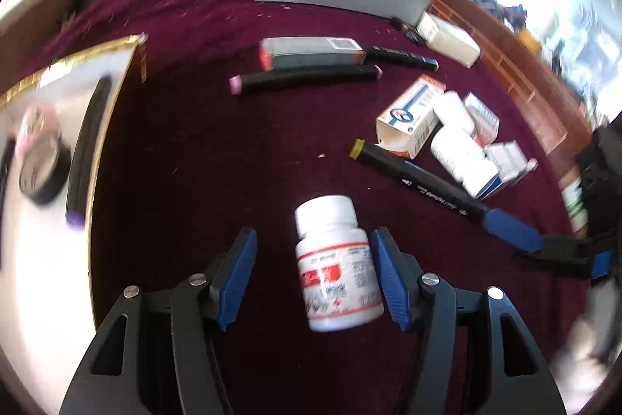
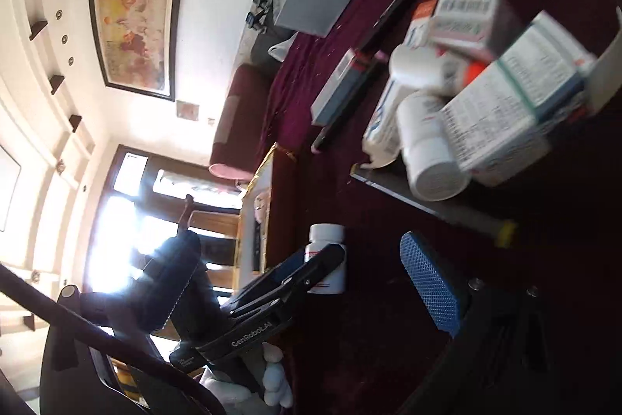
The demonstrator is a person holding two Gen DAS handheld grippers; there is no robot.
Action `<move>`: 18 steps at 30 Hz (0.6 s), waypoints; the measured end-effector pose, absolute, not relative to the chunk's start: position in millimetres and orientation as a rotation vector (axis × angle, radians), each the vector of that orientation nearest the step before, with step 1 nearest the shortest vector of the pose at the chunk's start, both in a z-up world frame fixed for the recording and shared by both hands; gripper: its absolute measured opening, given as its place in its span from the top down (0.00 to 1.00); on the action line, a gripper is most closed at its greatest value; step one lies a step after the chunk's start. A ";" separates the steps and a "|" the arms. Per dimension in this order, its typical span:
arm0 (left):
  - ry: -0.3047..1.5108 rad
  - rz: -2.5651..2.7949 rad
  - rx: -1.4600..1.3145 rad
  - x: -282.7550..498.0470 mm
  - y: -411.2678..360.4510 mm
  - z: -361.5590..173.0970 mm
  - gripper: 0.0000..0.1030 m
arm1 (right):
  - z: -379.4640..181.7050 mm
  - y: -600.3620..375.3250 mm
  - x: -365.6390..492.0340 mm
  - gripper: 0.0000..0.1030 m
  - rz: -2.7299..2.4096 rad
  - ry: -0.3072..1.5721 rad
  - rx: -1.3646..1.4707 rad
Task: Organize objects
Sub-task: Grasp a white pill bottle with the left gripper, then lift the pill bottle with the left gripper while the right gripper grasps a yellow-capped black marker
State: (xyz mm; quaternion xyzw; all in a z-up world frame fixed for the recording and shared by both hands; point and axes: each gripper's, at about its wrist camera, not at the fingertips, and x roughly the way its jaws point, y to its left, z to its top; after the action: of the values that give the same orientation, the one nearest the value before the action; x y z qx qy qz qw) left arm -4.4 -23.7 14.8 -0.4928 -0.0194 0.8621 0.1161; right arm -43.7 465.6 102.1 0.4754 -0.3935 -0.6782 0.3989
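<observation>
Small white pill bottle (image 1: 336,265) with white cap, red-and-white label, stands on dark red desk (image 1: 186,150). Left gripper (image 1: 315,279) fingers (image 1: 237,279) wide apart around bottle; right finger almost touching, left one apart. Right gripper (image 2: 388,259): one blue finger (image 2: 431,282) seen; open or closed, cannot tell. Pile of white boxes (image 1: 412,111) nearby.

Deep maroon cloth (image 1: 186,127), matt and fuzzy with lint, under a smooth glossy white plastic bottle (image 1: 334,263), printed cardboard cartons (image 1: 410,113), matt black markers (image 1: 303,80), and ribbed blue rubbery pads (image 1: 237,279) on black plastic fingers.
</observation>
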 end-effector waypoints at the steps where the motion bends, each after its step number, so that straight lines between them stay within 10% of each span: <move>1: -0.014 2.527 -1.434 -4.6 -18.6 14.5 0.49 | 103.0 467.8 -45.7 0.00 -1.735 -0.994 1.204; 3: 0.029 2.507 -1.410 -2.8 -13.1 15.0 0.70 | 106.2 475.5 -45.2 0.00 -1.782 -0.974 1.215; 18: -0.171 2.414 -1.349 59.4 -63.4 42.3 0.71 | 121.3 386.7 -74.0 0.01 -2.004 -0.360 1.373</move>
State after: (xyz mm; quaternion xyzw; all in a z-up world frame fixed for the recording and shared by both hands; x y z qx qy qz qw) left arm 59.4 -63.4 42.3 -0.4785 -0.0607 0.8563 0.1846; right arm -74.0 386.7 121.3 0.5264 -0.1380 -0.7686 0.3363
